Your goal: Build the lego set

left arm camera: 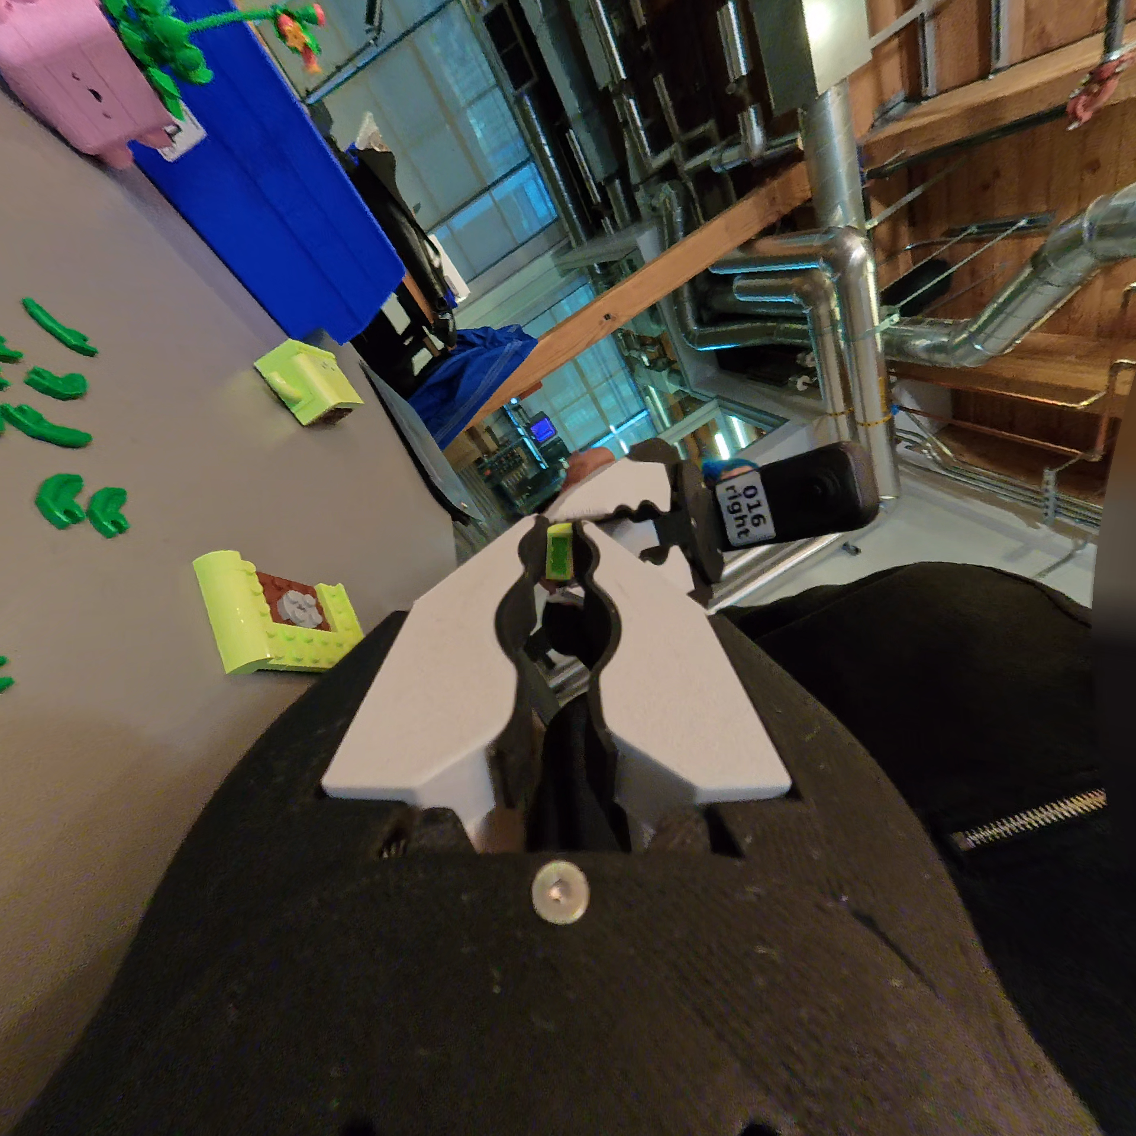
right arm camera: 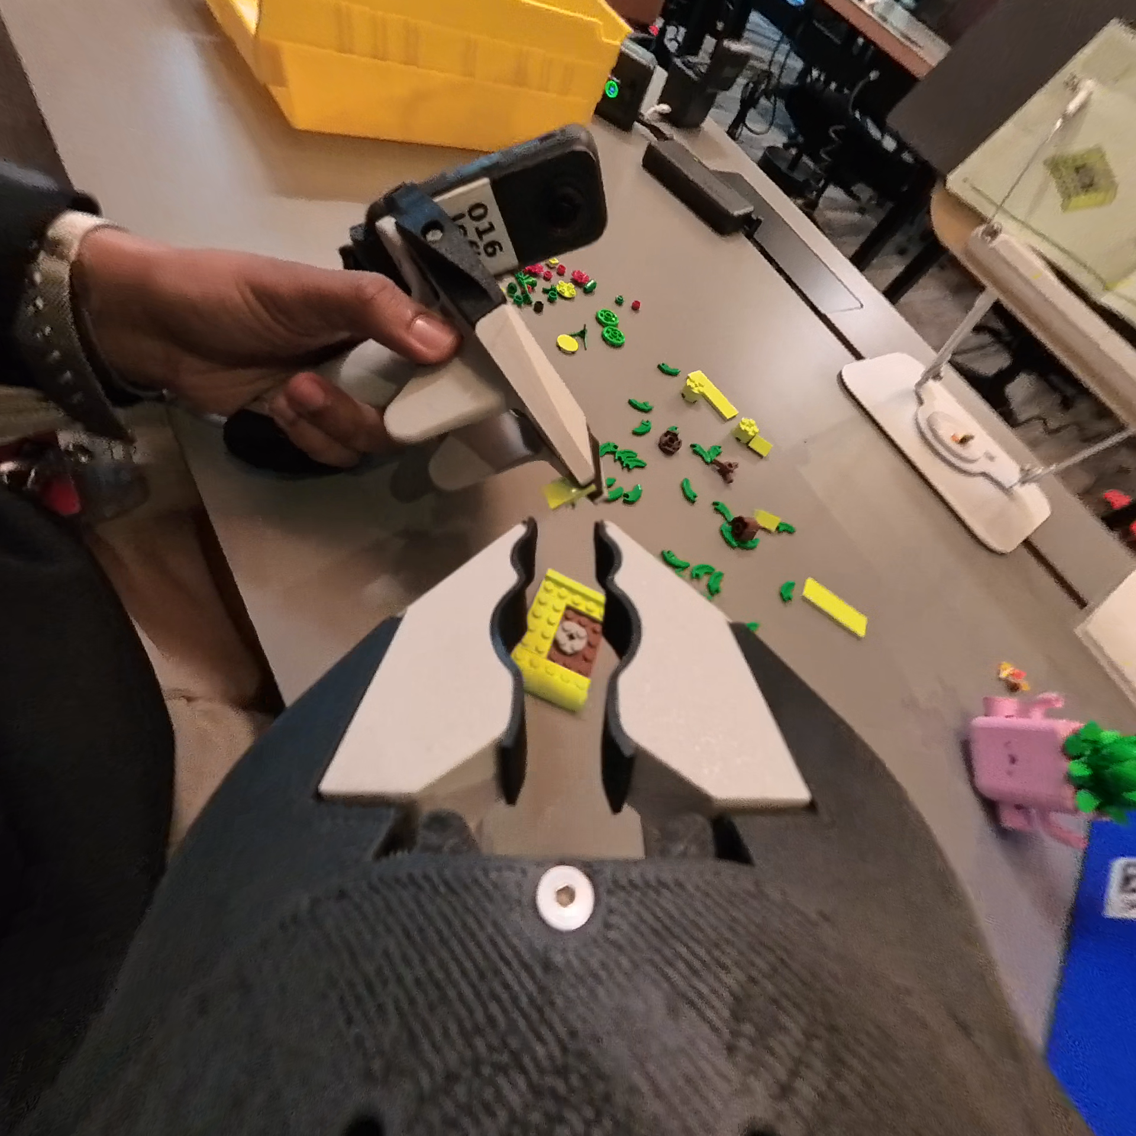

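My left gripper (left arm camera: 559,530) is shut on a small lime-green flat piece (left arm camera: 558,553) and holds it in the air, tilted sideways. In the right wrist view the left gripper (right arm camera: 589,484), held by a hand (right arm camera: 246,344), grips the lime piece (right arm camera: 564,493) just above the table. My right gripper (right arm camera: 565,528) is open and empty, just in front of the left one's tips. Below its jaws a lime-and-brown assembly (right arm camera: 559,639) with a grey round part lies on the table; it also shows in the left wrist view (left arm camera: 276,615).
Loose green leaf pieces (right arm camera: 682,559), lime tiles (right arm camera: 833,605) and small flower parts (right arm camera: 565,286) are scattered over the grey table (right arm camera: 307,553). A yellow bin (right arm camera: 430,67) stands at the back, a pink model (right arm camera: 1014,762) and a blue bin (right arm camera: 1094,953) at the right, and a white stand (right arm camera: 946,442). A second lime assembly (left arm camera: 307,384) lies near the table edge. Less than 4 cm separates the two grippers' tips. Left tips and right tips are each some 30 cm from the pink model (right arm camera: 1014,762). The left camera catches it too, in the left wrist view (left arm camera: 93,94).
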Demonstrator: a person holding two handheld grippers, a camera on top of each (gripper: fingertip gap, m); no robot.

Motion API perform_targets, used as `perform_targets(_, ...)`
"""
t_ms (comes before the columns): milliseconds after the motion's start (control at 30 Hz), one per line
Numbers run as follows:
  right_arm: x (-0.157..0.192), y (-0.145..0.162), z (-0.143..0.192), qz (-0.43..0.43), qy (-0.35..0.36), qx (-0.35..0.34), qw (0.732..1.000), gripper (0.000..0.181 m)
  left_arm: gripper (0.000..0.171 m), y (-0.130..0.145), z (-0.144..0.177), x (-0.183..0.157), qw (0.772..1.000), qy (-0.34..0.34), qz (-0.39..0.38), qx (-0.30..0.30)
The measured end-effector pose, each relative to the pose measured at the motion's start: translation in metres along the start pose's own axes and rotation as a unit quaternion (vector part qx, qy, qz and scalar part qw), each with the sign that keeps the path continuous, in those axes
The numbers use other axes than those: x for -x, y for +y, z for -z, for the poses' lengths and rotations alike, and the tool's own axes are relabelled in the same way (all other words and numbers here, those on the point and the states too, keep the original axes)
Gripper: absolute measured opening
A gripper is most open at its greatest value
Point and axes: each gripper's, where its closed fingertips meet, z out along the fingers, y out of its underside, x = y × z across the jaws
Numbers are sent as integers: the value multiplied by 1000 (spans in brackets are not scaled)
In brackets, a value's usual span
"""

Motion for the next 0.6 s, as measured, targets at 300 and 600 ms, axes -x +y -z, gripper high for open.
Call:
perform_targets(300, 9, -40, 17, 100, -81, -68, 989, 26, 5, 8, -5, -37, 988, 140, 53, 28)
perform_targets(600, 17, -35, 19, 152, -109, -32, 982, 21, 4, 10, -7, -41, 984, 162, 67, 34)
